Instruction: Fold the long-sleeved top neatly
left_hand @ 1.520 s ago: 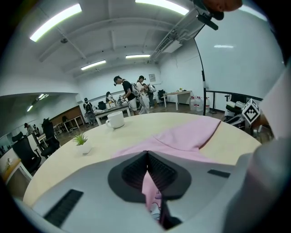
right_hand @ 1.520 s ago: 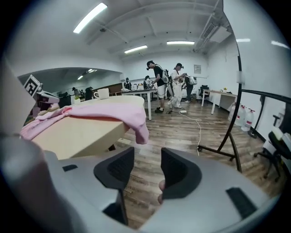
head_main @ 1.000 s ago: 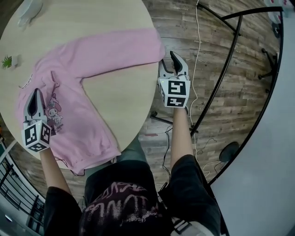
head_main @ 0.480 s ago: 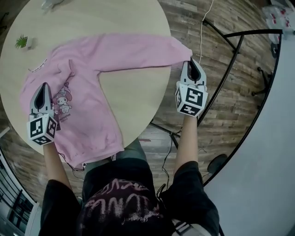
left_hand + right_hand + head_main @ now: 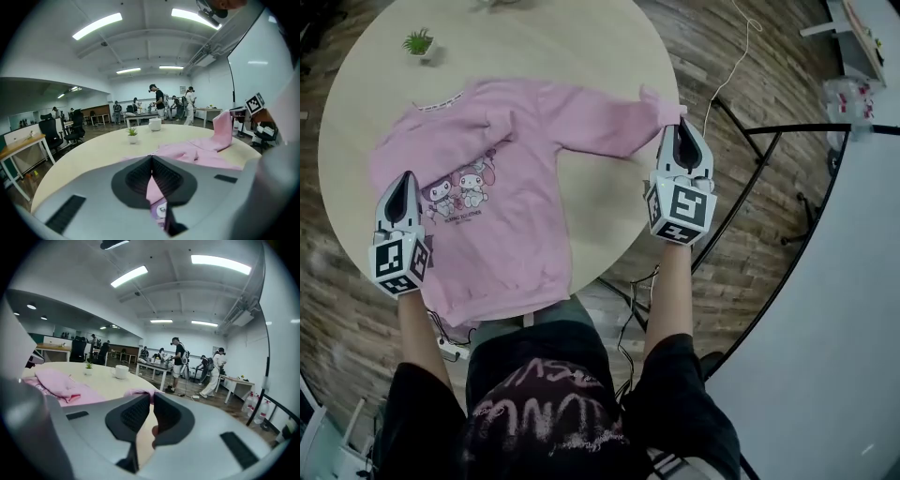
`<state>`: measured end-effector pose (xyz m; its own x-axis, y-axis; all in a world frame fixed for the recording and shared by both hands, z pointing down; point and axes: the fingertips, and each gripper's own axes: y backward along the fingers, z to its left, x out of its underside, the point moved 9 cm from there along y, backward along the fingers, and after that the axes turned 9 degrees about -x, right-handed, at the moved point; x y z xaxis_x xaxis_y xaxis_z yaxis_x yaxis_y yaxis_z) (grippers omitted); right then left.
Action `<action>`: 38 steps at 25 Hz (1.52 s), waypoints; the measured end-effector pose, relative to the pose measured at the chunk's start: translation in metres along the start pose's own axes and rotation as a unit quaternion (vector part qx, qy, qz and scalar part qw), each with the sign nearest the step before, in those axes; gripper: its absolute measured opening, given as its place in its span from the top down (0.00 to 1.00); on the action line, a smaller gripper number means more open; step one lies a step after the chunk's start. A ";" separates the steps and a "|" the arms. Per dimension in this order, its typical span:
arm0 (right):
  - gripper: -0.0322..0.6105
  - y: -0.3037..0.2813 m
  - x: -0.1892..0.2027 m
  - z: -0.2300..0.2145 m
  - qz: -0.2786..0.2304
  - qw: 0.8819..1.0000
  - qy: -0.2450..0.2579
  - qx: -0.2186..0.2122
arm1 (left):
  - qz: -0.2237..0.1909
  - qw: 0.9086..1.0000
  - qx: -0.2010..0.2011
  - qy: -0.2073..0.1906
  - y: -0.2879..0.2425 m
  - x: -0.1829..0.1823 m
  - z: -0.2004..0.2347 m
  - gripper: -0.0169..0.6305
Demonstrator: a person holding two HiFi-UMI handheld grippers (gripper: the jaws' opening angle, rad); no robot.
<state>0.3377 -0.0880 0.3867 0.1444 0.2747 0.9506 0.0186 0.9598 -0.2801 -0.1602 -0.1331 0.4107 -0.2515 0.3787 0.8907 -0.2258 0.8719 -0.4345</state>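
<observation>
A pink long-sleeved top (image 5: 497, 206) with a cartoon print lies spread on the round wooden table (image 5: 581, 56). My left gripper (image 5: 403, 178) sits at the top's left edge, shut on pink fabric (image 5: 153, 190) that shows between its jaws. My right gripper (image 5: 680, 127) is at the table's right rim. Its jaws have closed within the last second and now pinch the sleeve cuff (image 5: 138, 393). That sleeve (image 5: 609, 122) is lifted and bunched toward the body; in the left gripper view the sleeve (image 5: 223, 129) stands up above the table.
A small potted plant (image 5: 419, 42) stands at the table's far left, and a white cup (image 5: 122, 371) at its far side. A black curved metal frame (image 5: 787, 178) and a cable lie on the wood floor at the right. People stand at desks in the background.
The right gripper was open beside the cuff at the table's edge; it has shut on the cuff and risen, pulling the sleeve inward. The left gripper moved along with the top's edge.
</observation>
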 end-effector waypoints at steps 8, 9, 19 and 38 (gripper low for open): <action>0.90 -0.033 -0.069 0.118 -0.037 0.994 0.034 -0.094 | -0.017 0.996 -0.062 0.066 0.064 0.032 0.078 0.96; 0.90 -0.036 -0.075 0.134 -0.040 0.993 0.039 -0.105 | -0.017 0.995 -0.068 0.072 0.073 0.037 0.088 0.96; 0.90 -0.069 -0.098 0.290 -0.047 0.972 0.060 -0.224 | 0.004 0.989 -0.112 0.099 0.140 0.088 0.147 0.96; 0.79 -0.042 -0.070 0.289 0.004 0.942 0.039 -0.333 | 0.012 0.994 -0.093 0.054 0.145 0.074 0.102 0.96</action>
<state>0.0406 -0.1301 0.3708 0.2183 0.2515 0.9429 0.6299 0.7017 -0.3330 -0.3072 -0.0105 0.4006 -0.1502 0.4215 0.8943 -0.0407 0.9012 -0.4316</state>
